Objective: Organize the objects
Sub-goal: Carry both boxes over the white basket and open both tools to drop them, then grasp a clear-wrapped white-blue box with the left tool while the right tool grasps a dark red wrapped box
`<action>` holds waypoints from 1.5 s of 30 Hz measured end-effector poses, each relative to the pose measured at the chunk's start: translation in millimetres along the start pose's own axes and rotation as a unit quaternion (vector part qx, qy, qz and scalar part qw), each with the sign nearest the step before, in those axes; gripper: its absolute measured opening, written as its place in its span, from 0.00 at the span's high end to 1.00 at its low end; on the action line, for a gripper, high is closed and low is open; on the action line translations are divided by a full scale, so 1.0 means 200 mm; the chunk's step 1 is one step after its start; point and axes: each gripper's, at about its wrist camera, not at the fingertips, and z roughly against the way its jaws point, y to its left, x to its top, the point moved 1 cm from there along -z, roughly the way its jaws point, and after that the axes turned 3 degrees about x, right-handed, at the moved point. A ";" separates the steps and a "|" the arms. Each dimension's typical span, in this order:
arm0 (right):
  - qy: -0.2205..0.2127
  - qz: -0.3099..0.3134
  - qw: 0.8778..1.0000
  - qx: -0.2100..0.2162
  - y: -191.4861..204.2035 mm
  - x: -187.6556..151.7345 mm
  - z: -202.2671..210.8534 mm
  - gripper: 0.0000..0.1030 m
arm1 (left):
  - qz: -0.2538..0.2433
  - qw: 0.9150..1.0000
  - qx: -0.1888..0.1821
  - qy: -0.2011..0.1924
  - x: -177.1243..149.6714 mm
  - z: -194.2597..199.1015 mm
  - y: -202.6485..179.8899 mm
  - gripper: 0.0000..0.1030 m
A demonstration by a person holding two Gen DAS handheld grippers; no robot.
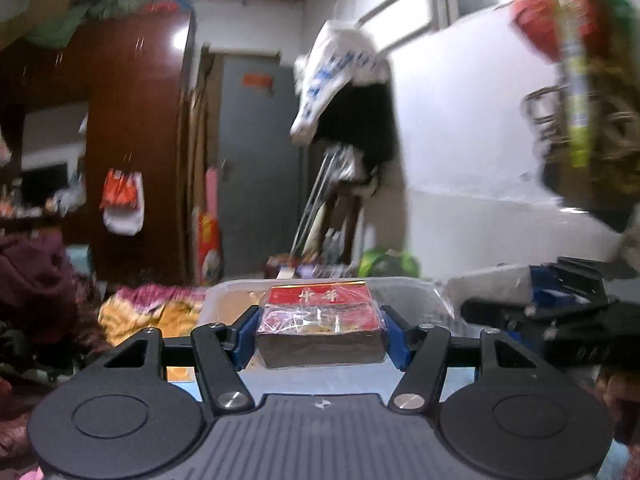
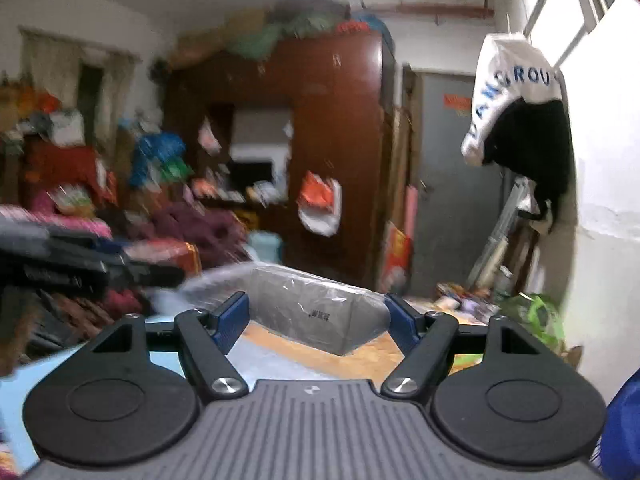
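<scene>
Between your left gripper's blue pads sits the red cigarette pack in clear wrap, pinched, long side across. Just beyond it waits the clear plastic box. Your right gripper pinches a clear-wrapped grey pack.

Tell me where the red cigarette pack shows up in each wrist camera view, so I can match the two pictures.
Left wrist view: the red cigarette pack sits low at centre, clamped in the left gripper.
Right wrist view: not in it; the right gripper holds a clear-wrapped grey box.
Shared landmark: the white cloth with blue lettering hanging on the wall.
</scene>
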 end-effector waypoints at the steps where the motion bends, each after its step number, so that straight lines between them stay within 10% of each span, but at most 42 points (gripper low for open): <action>1: 0.015 -0.004 1.000 -0.009 -0.03 0.00 -0.08 0.27 | 0.007 1.000 0.004 0.014 0.03 -0.08 0.02 0.36; 5: 0.041 -0.024 0.999 0.009 -0.10 -0.02 -0.21 0.25 | 0.028 0.999 0.006 0.045 0.06 -0.27 0.06 0.33; 8: 0.030 -0.032 0.999 0.011 -0.09 -0.04 -0.18 0.00 | 0.035 0.999 0.012 0.039 0.04 -0.31 0.07 0.01; 14: -0.005 -0.067 0.998 0.012 -0.06 -0.14 0.16 0.00 | 0.027 1.000 -0.010 -0.005 -0.09 0.02 0.08 0.00; 20: -0.029 -0.060 0.998 0.007 0.10 -0.60 0.58 0.00 | -0.024 0.999 0.012 -0.037 -0.55 0.50 0.01 0.00; 26: -0.001 -0.074 0.997 0.012 0.20 -0.74 0.49 0.02 | -0.014 0.998 0.019 -0.058 -0.90 0.75 -0.05 0.01; 37: 0.037 -0.066 0.997 -0.016 0.32 -0.81 0.38 0.15 | -0.057 0.997 0.044 -0.011 -1.03 0.60 -0.19 0.11; 41: 0.033 -0.065 0.997 -0.017 0.32 -0.83 0.42 0.34 | -0.052 0.998 0.037 -0.010 -1.04 0.60 -0.20 0.38; 45: 0.031 -0.064 0.997 -0.021 0.32 -0.85 0.45 0.36 | -0.050 0.998 0.042 -0.016 -1.05 0.63 -0.18 0.43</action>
